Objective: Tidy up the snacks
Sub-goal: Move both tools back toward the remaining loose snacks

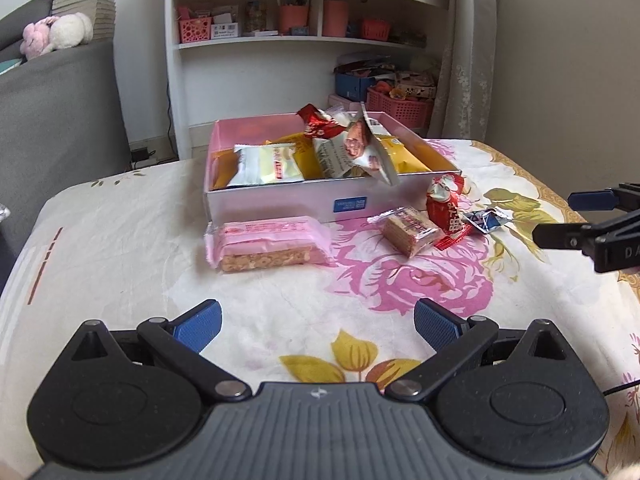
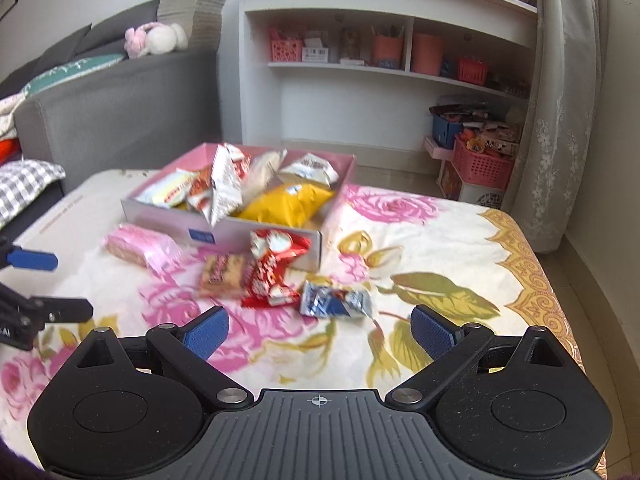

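A pink-lined box [image 1: 276, 205] [image 2: 256, 236] on the floral cloth holds several snack packs, among them a yellow bag [image 2: 286, 205]. In front of it lie a pink cereal bar [image 1: 266, 242] [image 2: 138, 246], a wafer pack [image 1: 412, 230] [image 2: 222, 274], a red-white candy pack [image 1: 448, 210] [image 2: 272, 268] and a small blue-silver pack [image 1: 486, 219] [image 2: 334, 300]. My left gripper [image 1: 318, 326] is open and empty, short of the pink bar. My right gripper [image 2: 320, 328] is open and empty, just short of the blue-silver pack; it also shows in the left wrist view [image 1: 580, 216].
The table [image 1: 120, 240] is covered by a floral cloth. A grey sofa [image 2: 112, 120] stands to the left, a white shelf unit [image 2: 380, 60] behind, pink baskets [image 2: 482, 164] on the floor at the right by a curtain.
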